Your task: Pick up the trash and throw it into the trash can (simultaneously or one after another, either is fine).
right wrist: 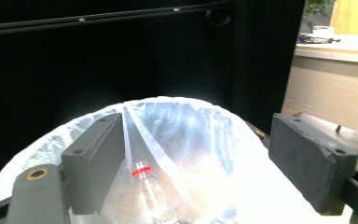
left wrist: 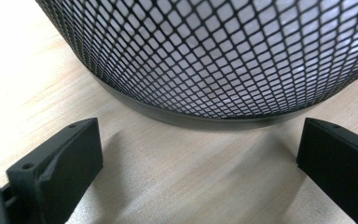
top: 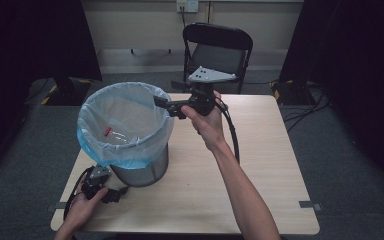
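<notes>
A black mesh bin [top: 140,170] lined with a pale blue-white bag [top: 125,125] stands at the left of the wooden table [top: 260,165]. A clear bottle with a red cap [top: 111,132] lies inside the bag. My right gripper [top: 162,102] hangs level at the bin's far right rim, open, with nothing between its fingers. In the right gripper view it [right wrist: 196,135] looks over the bag [right wrist: 182,112] at the red-capped bottle [right wrist: 141,171] below. My left gripper [top: 114,195] rests low on the table at the bin's near side. Its jaws [left wrist: 200,135] stand open, facing the mesh wall [left wrist: 214,56] without touching it.
A black folding chair [top: 217,50] stands behind the table's far edge. The right gripper's cable [top: 234,135] trails along the forearm. Dark curtains close both sides, and cables lie on the grey floor at the right [top: 305,107].
</notes>
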### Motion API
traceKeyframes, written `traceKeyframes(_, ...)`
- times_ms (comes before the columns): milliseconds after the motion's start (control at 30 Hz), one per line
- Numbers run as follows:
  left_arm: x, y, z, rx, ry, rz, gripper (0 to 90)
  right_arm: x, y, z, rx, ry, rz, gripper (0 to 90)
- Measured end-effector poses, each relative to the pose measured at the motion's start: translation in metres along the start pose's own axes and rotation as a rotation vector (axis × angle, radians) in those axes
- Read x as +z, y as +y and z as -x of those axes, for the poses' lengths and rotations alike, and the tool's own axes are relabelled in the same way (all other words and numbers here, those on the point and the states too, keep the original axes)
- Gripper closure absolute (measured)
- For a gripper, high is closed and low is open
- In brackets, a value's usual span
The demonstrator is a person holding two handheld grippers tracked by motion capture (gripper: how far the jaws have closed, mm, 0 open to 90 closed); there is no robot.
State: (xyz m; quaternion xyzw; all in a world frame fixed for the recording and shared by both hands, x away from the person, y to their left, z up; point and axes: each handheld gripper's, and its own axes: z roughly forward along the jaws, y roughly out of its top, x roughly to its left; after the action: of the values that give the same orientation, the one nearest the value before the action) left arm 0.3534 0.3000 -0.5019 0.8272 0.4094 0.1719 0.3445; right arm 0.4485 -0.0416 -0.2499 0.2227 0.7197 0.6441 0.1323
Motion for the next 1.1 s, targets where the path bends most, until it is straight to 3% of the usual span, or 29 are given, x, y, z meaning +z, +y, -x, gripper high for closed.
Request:
traceKeyframes(567, 0.0, 0.0, 0.0, 0.0, 0.0, 0.0, 0.0, -0.034, -0.022, 0.029, 0.039, -0.104, -0.047, 18.1)
traceKeyframes(1100, 0.0, 0.0, 0.0, 0.001, 0.006, 0.0, 0.0, -0.045, -0.057, 0.056, 0.079, -0.203, -0.143, 19.1)
